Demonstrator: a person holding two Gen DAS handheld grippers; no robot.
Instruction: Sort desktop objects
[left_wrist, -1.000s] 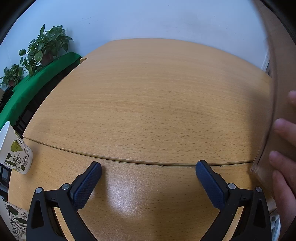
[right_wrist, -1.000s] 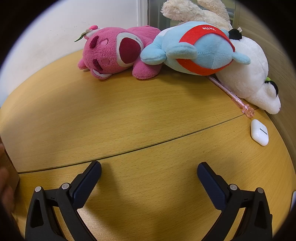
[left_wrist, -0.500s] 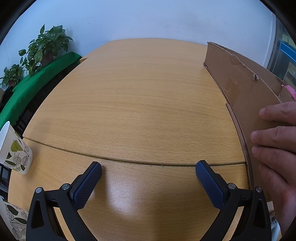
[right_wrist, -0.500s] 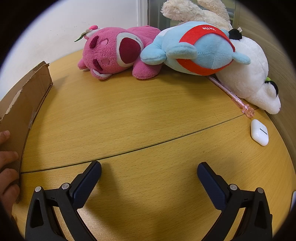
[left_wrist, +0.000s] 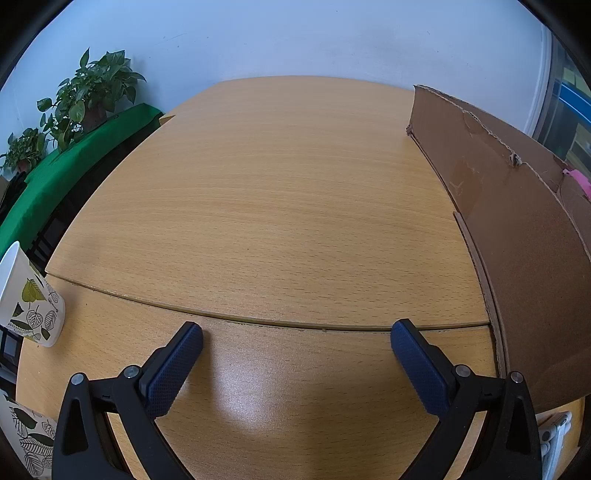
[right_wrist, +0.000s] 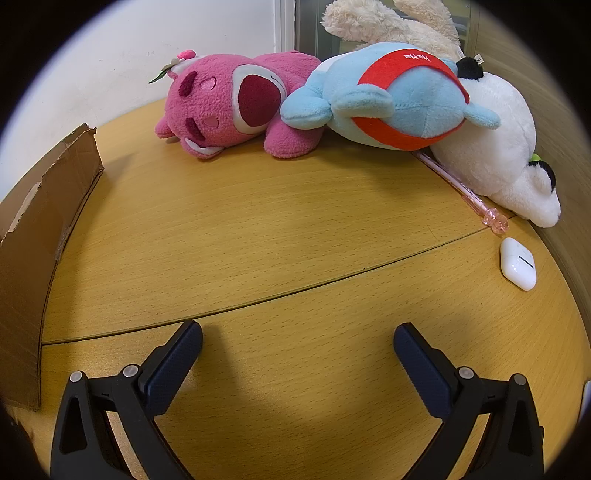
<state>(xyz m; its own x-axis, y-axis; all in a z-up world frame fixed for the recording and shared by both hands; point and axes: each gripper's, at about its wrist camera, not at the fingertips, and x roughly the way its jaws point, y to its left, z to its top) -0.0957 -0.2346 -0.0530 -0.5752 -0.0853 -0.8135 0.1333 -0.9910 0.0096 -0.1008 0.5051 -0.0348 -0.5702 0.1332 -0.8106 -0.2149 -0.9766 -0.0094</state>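
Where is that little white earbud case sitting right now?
In the right wrist view, the white earbud case lies on the table at the far right, just below the pink pen tip and near the white plush.

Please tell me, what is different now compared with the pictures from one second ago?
A bare hand set the brown cardboard box down on the wooden table between the two views, then withdrew; the box now stands alone. Both open grippers, left and right, the plush toys and the white earbud case did not move.
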